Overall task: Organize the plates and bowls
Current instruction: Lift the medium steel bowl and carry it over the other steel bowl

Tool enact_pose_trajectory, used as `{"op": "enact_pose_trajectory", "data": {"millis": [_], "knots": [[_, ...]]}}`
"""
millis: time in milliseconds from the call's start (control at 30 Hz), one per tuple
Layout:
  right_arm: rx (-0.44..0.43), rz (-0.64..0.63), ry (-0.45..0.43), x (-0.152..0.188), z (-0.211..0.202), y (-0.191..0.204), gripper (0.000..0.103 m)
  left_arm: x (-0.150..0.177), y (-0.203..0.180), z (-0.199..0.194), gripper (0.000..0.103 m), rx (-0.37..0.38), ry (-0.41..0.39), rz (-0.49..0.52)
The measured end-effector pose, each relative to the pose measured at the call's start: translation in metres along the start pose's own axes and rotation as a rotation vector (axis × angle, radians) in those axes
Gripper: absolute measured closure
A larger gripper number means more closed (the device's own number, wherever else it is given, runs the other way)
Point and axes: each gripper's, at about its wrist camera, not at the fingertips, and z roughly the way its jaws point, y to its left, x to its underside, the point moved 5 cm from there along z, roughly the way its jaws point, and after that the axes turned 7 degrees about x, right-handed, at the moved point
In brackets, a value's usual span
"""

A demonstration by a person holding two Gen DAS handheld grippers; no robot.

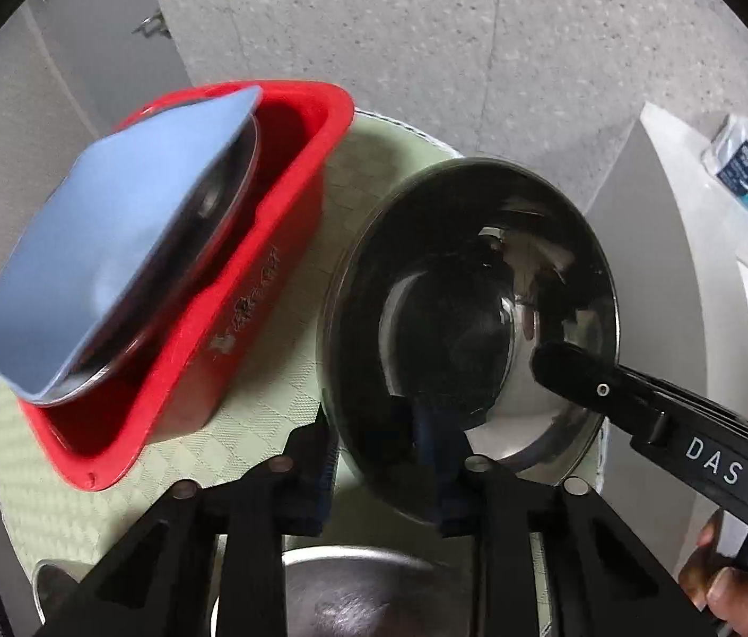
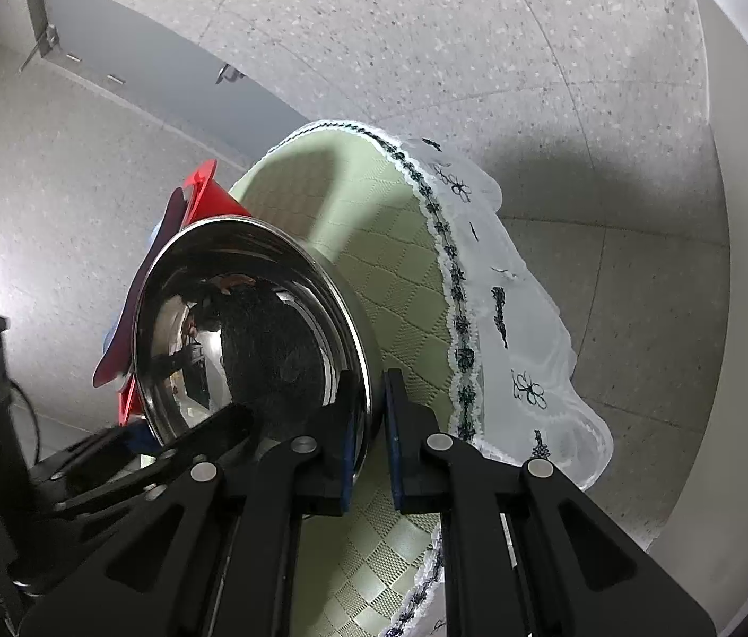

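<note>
A shiny steel bowl (image 1: 459,329) (image 2: 246,339) is tilted over the green checked tablecloth (image 1: 294,371), its opening facing both cameras. My left gripper (image 1: 384,467) straddles its near rim, one pad outside and one inside, pressing on it. From the right, my right gripper (image 2: 371,424) (image 1: 554,366) is shut on the opposite rim. A red basket (image 1: 268,265) on the left holds a blue plate (image 1: 109,239) leaning on edge, with a steel plate (image 1: 231,186) behind it. A second steel bowl (image 1: 353,578) lies under my left gripper.
The round table's cloth (image 2: 406,318) ends in a white lace border (image 2: 522,329) hanging over the edge. Grey speckled floor surrounds it. A white counter (image 1: 681,223) with a blue packet (image 1: 745,170) stands to the right. A hand (image 1: 729,594) holds the right gripper.
</note>
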Motion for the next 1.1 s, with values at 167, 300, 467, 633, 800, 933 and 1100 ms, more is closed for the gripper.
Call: {"op": "enact_pose_trajectory", "data": {"millis": [167,300,467,633,800,933,1100], "knots": [[0.035,-0.014,-0.026,0.0,-0.01,0.003,0.094,-0.008,0.002,0.002,0.081,0.035,-0.029,0.015],[0.067,-0.038,-0.074,-0.001,-0.03,0.017,0.094,-0.011,0.006,-0.016,0.081,0.074,-0.081,0.027],[0.099,-0.059,-0.147,0.004,-0.065,0.048,0.094,-0.007,0.021,-0.049,0.081,0.129,-0.155,0.05],[0.142,-0.09,-0.212,0.021,-0.086,0.093,0.094,0.014,0.062,-0.09,0.081,0.181,-0.222,0.06],[0.177,-0.111,-0.254,0.051,-0.091,0.147,0.094,0.051,0.112,-0.126,0.081,0.224,-0.26,0.071],[0.203,-0.118,-0.269,0.08,-0.086,0.185,0.093,0.076,0.153,-0.14,0.081,0.248,-0.268,0.082],[0.235,-0.107,-0.275,0.12,-0.073,0.214,0.093,0.129,0.209,-0.175,0.081,0.271,-0.253,0.1]]}}
